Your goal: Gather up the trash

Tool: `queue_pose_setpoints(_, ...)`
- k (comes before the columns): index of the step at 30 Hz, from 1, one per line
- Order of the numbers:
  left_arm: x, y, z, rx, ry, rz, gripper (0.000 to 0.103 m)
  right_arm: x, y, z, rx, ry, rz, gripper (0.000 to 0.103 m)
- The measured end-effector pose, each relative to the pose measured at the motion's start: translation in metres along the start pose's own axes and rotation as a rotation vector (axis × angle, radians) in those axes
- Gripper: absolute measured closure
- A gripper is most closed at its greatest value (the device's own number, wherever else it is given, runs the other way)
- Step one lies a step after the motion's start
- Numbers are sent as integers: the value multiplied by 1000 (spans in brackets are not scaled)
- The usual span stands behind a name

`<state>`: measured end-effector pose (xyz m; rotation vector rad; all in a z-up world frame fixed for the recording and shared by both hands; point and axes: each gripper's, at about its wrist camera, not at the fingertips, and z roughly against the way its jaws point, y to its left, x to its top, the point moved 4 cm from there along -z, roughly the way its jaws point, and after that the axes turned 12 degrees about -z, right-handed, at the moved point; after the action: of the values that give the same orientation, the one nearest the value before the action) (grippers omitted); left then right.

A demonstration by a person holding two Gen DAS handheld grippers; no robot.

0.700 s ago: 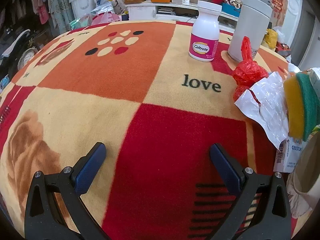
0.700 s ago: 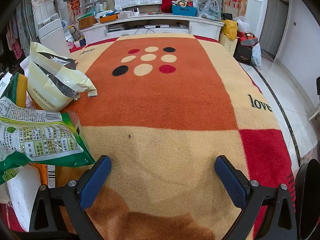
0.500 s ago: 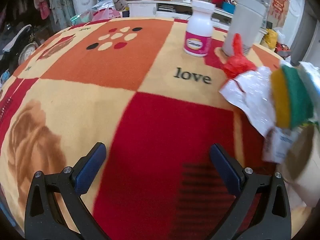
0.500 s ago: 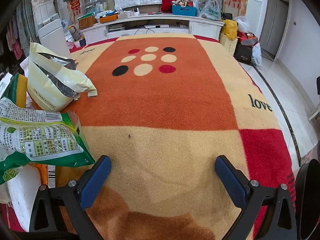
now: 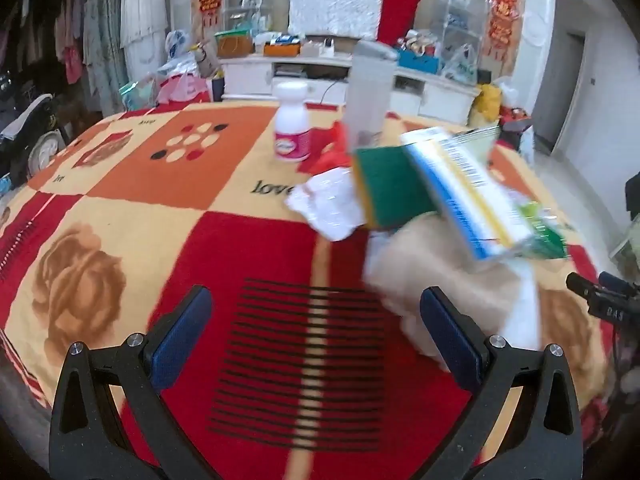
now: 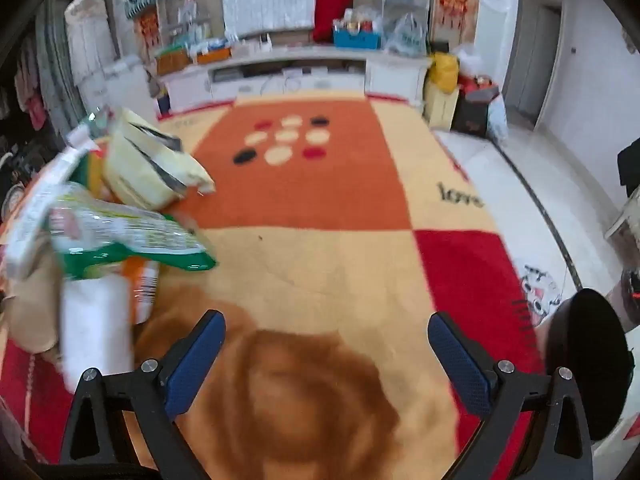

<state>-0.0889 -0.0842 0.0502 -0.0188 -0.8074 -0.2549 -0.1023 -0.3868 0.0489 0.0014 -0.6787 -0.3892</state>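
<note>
Across the desk (image 5: pixel 132 184), covered by a red, orange and cream patterned blanket printed with "love", the trash lies bunched at one side. Left wrist view: the left claw (image 5: pixel 316 336) is released, its blue-padded fingers (image 5: pixel 180 332) spread wide above a striped patch of the blanket and grasping nothing. Ahead and to its right lies the trash pile: a crumpled white wrapper (image 5: pixel 328 208), a green and yellow sponge (image 5: pixel 384 188) leaning on edge, a blue and white carton (image 5: pixel 460 196) tilted against it, and a green snack bag (image 5: pixel 540 236) at the far right; these are blurred. A beige lump (image 5: pixel 440 276) sits nearest the right finger; what it is cannot be told. Behind the pile stand a white bottle with a pink label (image 5: pixel 292 128), a red plastic bag (image 5: pixel 328 148) and a tall grey container (image 5: pixel 370 92).

Right wrist view: the right claw (image 6: pixel 326 360) is likewise released and empty, over a brown motif. The same green snack bag (image 6: pixel 132 236) lies to its left, with a pale yellow bag (image 6: pixel 152 168) just beyond it and a white strip (image 6: pixel 96 328) near the left finger.
</note>
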Motion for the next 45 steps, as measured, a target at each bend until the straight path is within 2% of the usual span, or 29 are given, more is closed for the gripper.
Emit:
queue_pose_setpoints(7, 9, -41, 29, -23, -71, -18, 0, 4, 4, 56, 65, -127, -35, 2)
queue_pose_setpoints(15, 19, -64, 48, -30, -123, -31, 0, 6, 18, 86, 97, -182, -7, 2)
queue_pose_setpoints(28, 28, -78, 67, -28, -178, -45, 0, 11, 26, 102, 117, -222, 19, 2)
queue_pose_setpoints(45, 34, -79, 67, -16, -183, -38, 0, 12, 25, 103, 131, -215, -5, 2)
